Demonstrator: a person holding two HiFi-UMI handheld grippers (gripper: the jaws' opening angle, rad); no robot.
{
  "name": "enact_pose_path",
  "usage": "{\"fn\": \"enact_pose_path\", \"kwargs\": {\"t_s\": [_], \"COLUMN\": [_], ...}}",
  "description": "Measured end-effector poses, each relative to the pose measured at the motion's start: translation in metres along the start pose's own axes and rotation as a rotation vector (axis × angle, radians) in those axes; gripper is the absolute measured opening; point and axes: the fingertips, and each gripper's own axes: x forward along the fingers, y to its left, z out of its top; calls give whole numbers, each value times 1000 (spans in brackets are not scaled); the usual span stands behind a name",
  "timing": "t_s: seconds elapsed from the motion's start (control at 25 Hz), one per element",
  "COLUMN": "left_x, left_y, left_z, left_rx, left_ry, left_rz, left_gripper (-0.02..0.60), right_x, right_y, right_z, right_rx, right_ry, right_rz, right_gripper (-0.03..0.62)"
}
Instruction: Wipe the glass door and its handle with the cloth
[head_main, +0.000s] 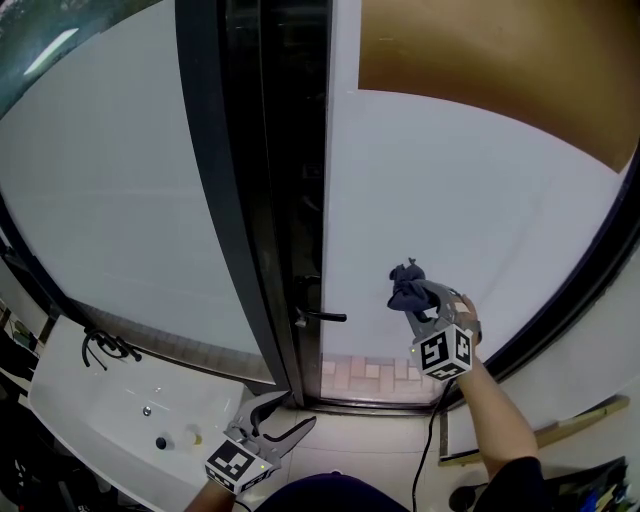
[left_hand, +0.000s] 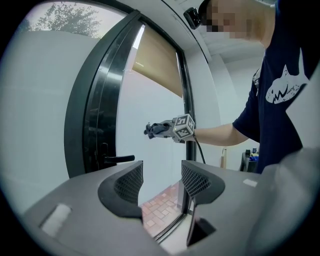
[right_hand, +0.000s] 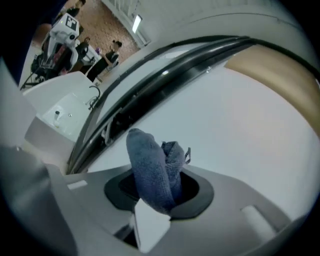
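My right tool (head_main: 418, 300) is pinching the blue cloth (right_hand: 149, 165). The cloth is bunched up and sticks out past the tip of the tool. I am holding it up in front of the glass door (head_main: 450, 200), at the lower part of the big white pane. It looks very close to the glass, but I cannot tell if it is touching.

My left tool (left_hand: 161, 182) is spread apart and has nothing in it. It hangs low, near the bottom of the door frame.

The black handle (head_main: 325, 317) sticks out from the dark door edge, to the left of the cloth. The cloth and the handle are apart.

I think I am on the glass-wiping part of the job. The pane shows no wet marks or streaks, so I cannot say how much of it is wiped. The handle looks like it comes later, since the cloth is not on it. So I think most of the job may be left to do.
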Motion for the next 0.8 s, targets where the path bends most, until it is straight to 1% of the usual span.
{"fn": "enact_pose_path", "kwargs": {"t_s": [0.08,0.16,0.24,0.32,0.4,0.6,0.8], "left_x": [-1,-2,-5,-9,-12,-17,-20], "left_y": [-1,-2,-1,1,3,6,7], "left_z": [1,1,1,2,2,-6,-9], "left_rx": [3,11,12,4,-1,2,-9], "left_ry": [-3,-10,-17,-14,-10,-26,-28], "left_rz": [6,12,20,36,53,73,77], "left_gripper": [236,236,236,238,236,236,238], "right_x": [15,28,45,65,85,117,122], "right_y": [21,42,56,66,75,108,129], "right_z": [48,92,127,150,161,160,154], "right_rx": [5,-19,-40,-20,23,68,204], "right_ry": [-102,-191,-243,-263,-256,-193,-159], "right_rz": [65,116,142,163,191,261,358], "right_gripper": [130,130,130,130,130,130,129]}}
